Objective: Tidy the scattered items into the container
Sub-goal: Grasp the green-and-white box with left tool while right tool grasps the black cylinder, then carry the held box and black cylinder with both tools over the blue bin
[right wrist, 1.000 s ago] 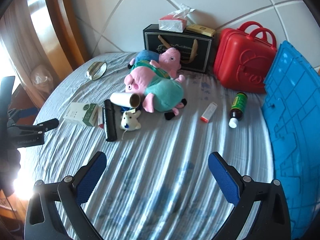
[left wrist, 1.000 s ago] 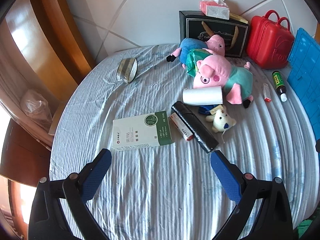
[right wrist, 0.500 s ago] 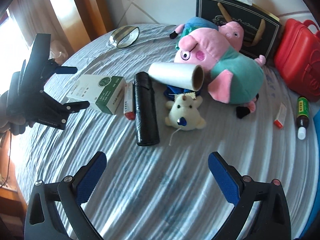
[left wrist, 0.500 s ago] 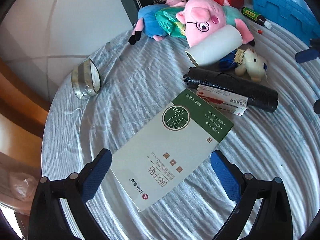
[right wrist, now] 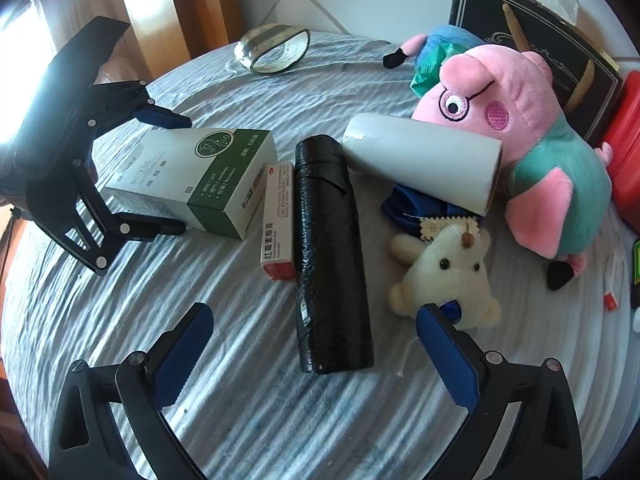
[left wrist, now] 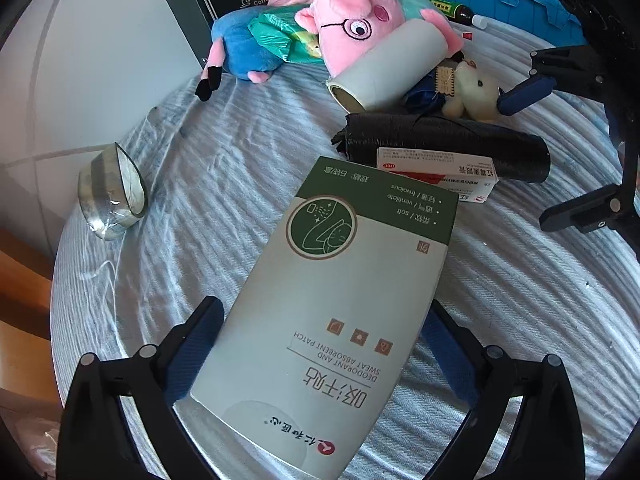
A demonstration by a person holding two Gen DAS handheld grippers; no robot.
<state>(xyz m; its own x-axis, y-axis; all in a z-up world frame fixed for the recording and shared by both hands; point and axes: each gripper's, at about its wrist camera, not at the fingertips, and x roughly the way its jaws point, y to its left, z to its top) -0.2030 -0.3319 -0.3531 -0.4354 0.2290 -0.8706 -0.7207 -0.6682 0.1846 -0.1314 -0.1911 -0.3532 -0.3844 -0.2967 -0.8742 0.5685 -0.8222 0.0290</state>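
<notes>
A: Where's the left claw (left wrist: 318,354)?
B: Spread wide astride the white-and-green cardboard box (left wrist: 320,312), pads off its long sides; the box lies flat on the striped bedsheet (left wrist: 200,184).
A: How will it handle?
B: Probably light, thin-walled; pinch mid-length, gently.
A: The right claw (right wrist: 312,338)?
B: Agape, empty, over the black plastic bag roll (right wrist: 330,252).

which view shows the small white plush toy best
The right wrist view. There the white plush toy lies face-up and almost whole, just beyond the right gripper, beside the black roll. In the left wrist view the toy is far off, small and partly hidden behind the black roll.
</notes>
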